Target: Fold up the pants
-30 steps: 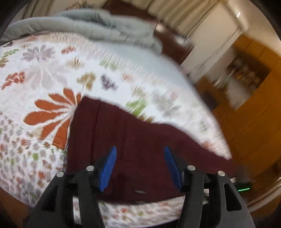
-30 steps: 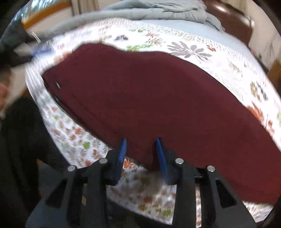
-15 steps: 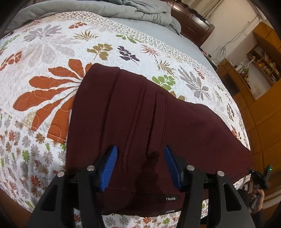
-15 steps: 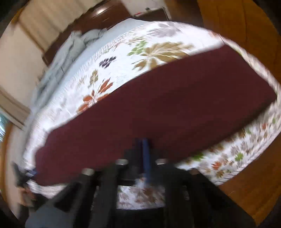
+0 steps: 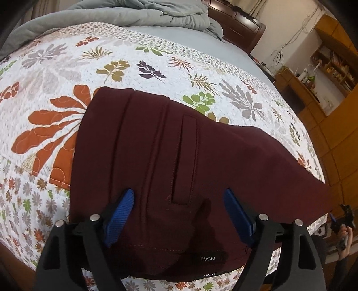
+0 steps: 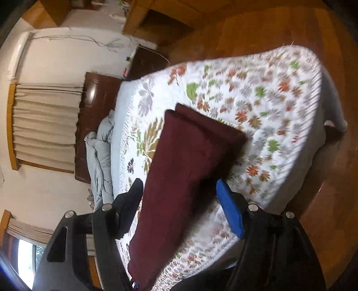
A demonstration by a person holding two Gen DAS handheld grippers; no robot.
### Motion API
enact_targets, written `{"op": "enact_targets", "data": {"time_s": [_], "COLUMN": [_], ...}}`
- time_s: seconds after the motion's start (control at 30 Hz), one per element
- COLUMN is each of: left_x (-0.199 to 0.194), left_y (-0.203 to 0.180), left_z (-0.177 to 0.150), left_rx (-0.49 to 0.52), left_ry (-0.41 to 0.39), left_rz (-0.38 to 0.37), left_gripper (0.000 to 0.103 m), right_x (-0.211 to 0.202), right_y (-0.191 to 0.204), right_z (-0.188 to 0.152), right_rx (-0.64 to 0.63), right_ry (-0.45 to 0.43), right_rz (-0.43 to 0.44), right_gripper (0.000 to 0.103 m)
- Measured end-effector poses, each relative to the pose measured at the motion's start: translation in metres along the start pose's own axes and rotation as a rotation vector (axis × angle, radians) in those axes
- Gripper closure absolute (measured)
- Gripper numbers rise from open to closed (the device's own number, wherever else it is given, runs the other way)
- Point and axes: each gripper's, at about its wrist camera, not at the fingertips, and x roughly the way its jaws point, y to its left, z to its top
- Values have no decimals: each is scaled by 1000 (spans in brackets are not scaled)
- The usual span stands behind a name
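A pair of dark maroon pants point(image 5: 170, 161) lies flat along the near edge of a bed, folded lengthwise so one leg rests on the other. In the left wrist view the waistband end is closest, with a stitched slit pocket point(image 5: 183, 161) running up the middle and a small black label point(image 5: 208, 258) reading "FUSHI" at the hem edge. A darker patch shows on the fabric just below the pocket. The right wrist view, tilted sideways and slightly blurred, shows the pants point(image 6: 185, 179) as a long strip reaching away to the cuffs, which sit stacked near the bed's corner. The left gripper point(image 5: 179, 215) hovers just above the waistband, its blue-padded fingers spread wide apart with cloth visible between them and nothing pinched. The right gripper point(image 6: 179, 197) is likewise spread wide, framing the leg fabric from above without clamping it; whether either touches the cloth cannot be told. Beneath the pants is a white quilted bedspread point(image 5: 56, 73) printed with orange, green and grey leaves. A rumpled grey duvet point(image 5: 138, 13) is bunched at the far end, against a dark wooden headboard point(image 5: 237, 24). Beyond the bed are a wooden floor point(image 6: 279, 26), beige curtains point(image 6: 44, 125) and wooden shelving point(image 5: 331, 65).
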Motion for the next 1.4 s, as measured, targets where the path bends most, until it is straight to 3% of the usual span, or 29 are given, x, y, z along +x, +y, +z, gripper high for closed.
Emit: {"op": "enact_targets", "data": {"time_s": [0.07,0.1,0.13,0.23,0.27,0.43,0.63,0.8,0.97,1.07,1.1,1.13,1.4], "left_x": [0,0,0,0,0,2,2,1,0,1,1,1,1], "left_y": [3,3,3,3,4,0,1,1,3,2,2,2,2], "left_z": [0,1,1,1,1,1,1,0,0,0,0,0,0], "left_rx": [-11,-12,-10,-7,-9,7,-6,0,-6,0,0,-1,-5], "left_ry": [-1,-1,1,0,-2,3,-1,-6,-4,-5,-6,-5,-4], "left_rz": [-13,-15,-16,-19,-20,-1,-8,-11,-26,-23,-22,-23,-19], "left_gripper": [20,20,20,20,20,19,19,19,19,19,19,19,19], "right_x": [15,20,21,0,-2,21,12,30,13,-12,-14,-13,12], "right_y": [5,13,29,68,63,-12,-7,-22,-33,-42,-46,-49,-53], "right_z": [7,11,14,3,1,-3,-9,2,3,4,4,5,6], "right_rx": [-18,-45,-113,-304,-301,-92,-107,-45,41,65,73,80,58], "right_ry": [10,9,-4,-113,-132,-123,-175,-144,-182,-231,-221,-206,-136], "right_rz": [-25,-28,-17,55,47,-29,1,-21,59,40,45,54,117], "right_gripper": [59,88,91,92,92,93,93,93,85,63,49,42,36]}}
